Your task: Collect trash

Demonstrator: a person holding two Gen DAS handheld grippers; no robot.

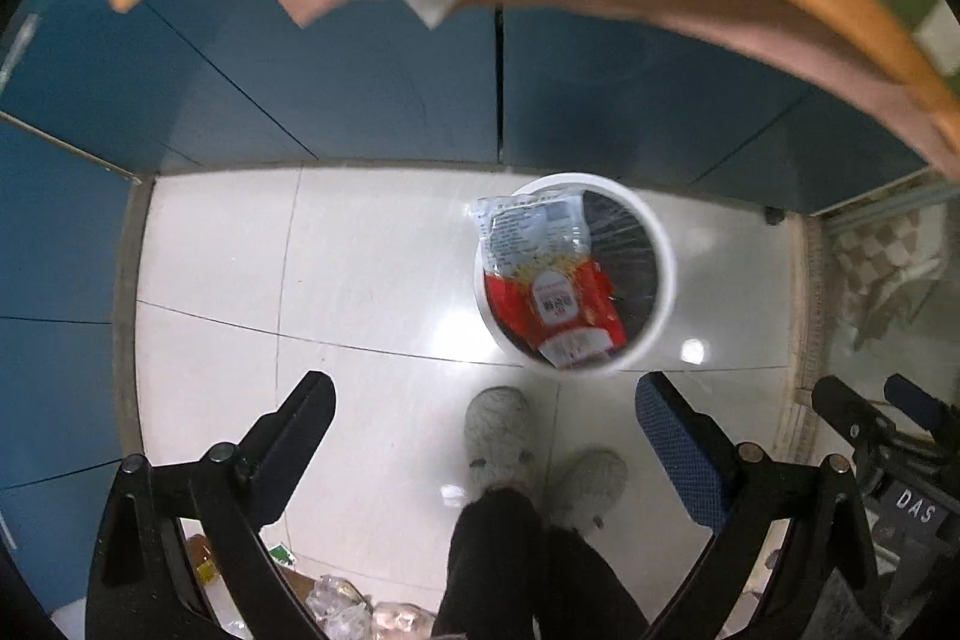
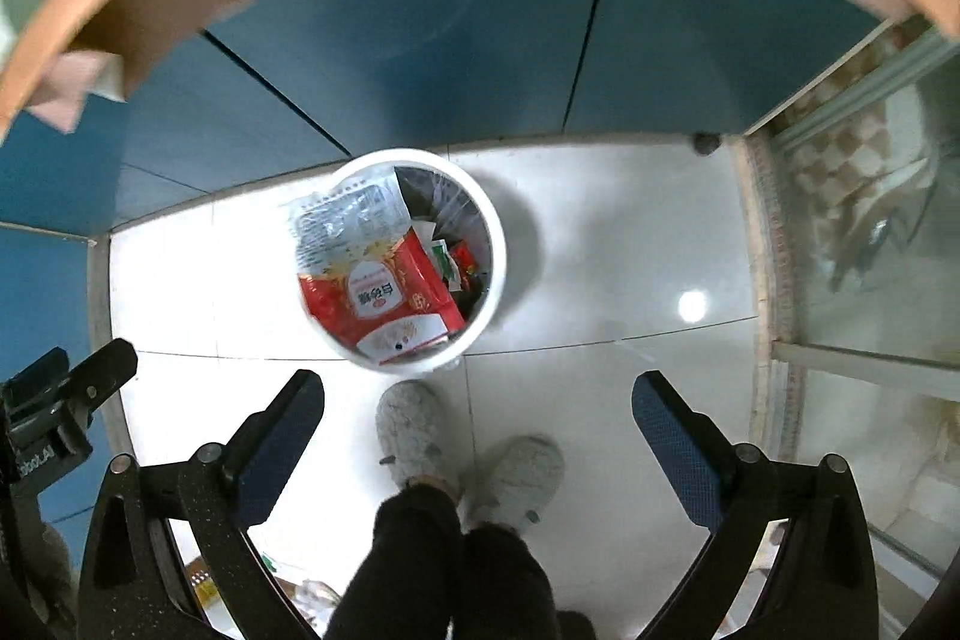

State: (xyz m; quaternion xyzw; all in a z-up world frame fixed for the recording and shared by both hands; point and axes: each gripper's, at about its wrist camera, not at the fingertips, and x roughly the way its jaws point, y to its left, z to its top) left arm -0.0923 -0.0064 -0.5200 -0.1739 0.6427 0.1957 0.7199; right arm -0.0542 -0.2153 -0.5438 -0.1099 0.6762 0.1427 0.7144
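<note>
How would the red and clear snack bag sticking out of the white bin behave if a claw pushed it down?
The snack bag looks like thin crinkled film, so it would probably fold rather than resist. It seems light, and may spring back up. Its glossy surface could slip under the pads. The white bin stands free on smooth tile, so a sideways push might shift it.

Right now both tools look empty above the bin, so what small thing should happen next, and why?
Probably swing the left gripper back toward the wrappers on the floor by the person's feet. Both sets of jaws stand wide with nothing between them, the red packet already sits in the bin, and that litter is still uncollected.
</note>
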